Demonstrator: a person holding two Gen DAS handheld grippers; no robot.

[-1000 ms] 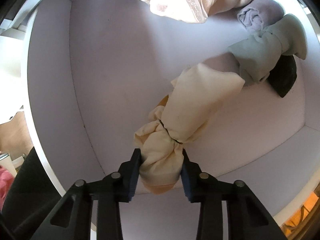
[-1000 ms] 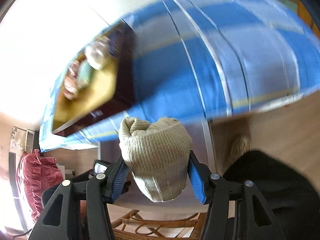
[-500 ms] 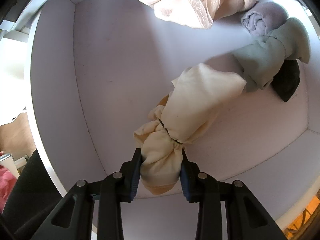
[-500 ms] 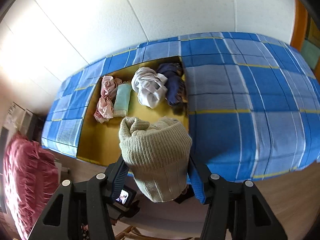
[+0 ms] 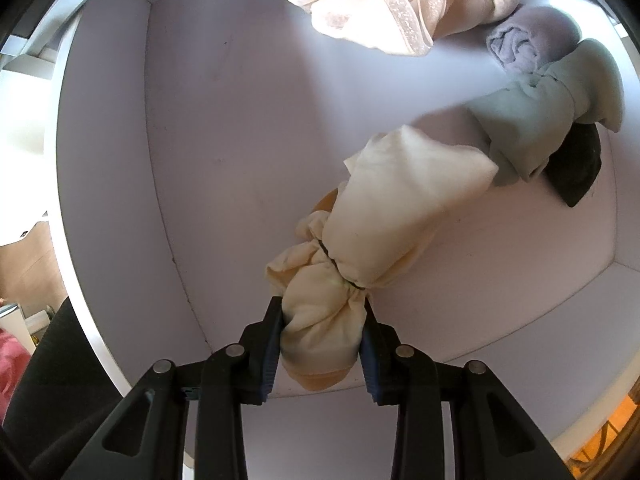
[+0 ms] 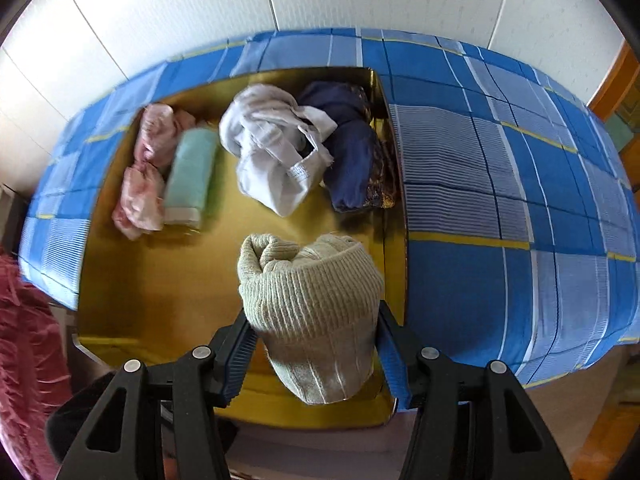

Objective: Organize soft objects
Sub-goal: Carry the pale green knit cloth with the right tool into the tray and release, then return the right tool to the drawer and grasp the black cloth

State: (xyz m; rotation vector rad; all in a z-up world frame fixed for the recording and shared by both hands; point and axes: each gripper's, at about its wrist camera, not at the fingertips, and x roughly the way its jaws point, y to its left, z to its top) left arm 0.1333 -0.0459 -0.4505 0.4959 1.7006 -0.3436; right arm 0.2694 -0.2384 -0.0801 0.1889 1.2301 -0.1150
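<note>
the left gripper (image 5: 322, 336) is clamped on a cream cloth bundle (image 5: 384, 232) inside the white box (image 5: 120, 160). the right gripper (image 6: 312, 354), clenching a knit sock roll (image 6: 310, 304), hangs over the yellow tray (image 6: 160, 292); setting it down there looks next.

In the white box (image 5: 112, 168), the left half of the floor lies bare up to the wall; a peach bundle (image 5: 384, 4), a grey roll (image 5: 520, 44), a green bundle (image 5: 548, 120) and a dark piece (image 5: 576, 168) crowd the far right side. In the gold tray (image 6: 160, 288), the near floor is open, while pink rolls (image 6: 148, 168), a mint towel (image 6: 192, 172), white cloth (image 6: 272, 148) and navy cloth (image 6: 352, 152) line the back.
</note>
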